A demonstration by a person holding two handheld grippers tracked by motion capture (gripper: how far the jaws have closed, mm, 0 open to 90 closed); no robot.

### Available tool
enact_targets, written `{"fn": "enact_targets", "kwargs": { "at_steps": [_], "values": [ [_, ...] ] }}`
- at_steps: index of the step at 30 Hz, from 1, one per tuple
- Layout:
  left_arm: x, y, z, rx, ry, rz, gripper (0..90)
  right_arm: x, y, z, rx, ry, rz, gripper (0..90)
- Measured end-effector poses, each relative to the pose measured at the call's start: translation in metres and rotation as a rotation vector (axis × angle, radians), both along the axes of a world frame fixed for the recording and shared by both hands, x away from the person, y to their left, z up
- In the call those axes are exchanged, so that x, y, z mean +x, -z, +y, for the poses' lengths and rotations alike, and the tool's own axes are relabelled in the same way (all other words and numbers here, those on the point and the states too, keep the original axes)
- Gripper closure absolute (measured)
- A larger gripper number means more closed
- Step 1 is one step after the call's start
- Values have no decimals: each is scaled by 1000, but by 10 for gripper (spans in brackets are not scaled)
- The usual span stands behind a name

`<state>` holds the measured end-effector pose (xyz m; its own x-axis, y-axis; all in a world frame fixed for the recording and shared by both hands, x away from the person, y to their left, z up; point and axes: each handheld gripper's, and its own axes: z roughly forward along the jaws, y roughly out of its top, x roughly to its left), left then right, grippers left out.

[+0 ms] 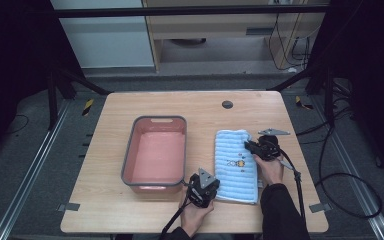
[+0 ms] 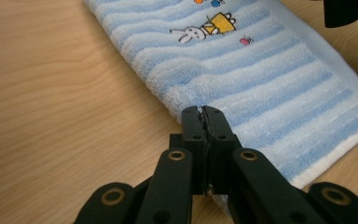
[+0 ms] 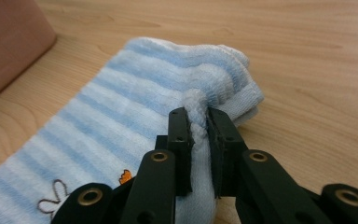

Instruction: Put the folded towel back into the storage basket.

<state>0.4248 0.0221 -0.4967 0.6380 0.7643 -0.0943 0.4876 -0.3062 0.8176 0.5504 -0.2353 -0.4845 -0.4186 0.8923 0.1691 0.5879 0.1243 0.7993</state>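
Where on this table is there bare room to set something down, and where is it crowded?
Free: the table left of the pink bin, the far strip beyond the bin and the blue striped towel, and the right edge. Crowded: the near middle, where the left hand-held gripper and right hand-held gripper pinch the towel.

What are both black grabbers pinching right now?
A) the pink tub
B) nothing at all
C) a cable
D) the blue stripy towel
D: the left gripper and the right gripper each have their jaws closed on an edge of the blue striped towel.
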Motion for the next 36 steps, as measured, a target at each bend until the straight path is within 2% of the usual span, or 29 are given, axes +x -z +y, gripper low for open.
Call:
{"fn": "enact_targets", "kwargs": {
  "at_steps": [7, 20, 36],
  "values": [
    [-7, -21, 11, -39, 15, -49, 881, -13, -20, -1, 30, -16, -69, 806],
    [-18, -53, 23, -65, 39, -115, 881, -31, -57, 4, 61, -36, -177, 804],
    [-23, -89, 42, -80, 33, -179, 881, -42, -100, 26, 47, -46, -289, 805]
  ]
}}
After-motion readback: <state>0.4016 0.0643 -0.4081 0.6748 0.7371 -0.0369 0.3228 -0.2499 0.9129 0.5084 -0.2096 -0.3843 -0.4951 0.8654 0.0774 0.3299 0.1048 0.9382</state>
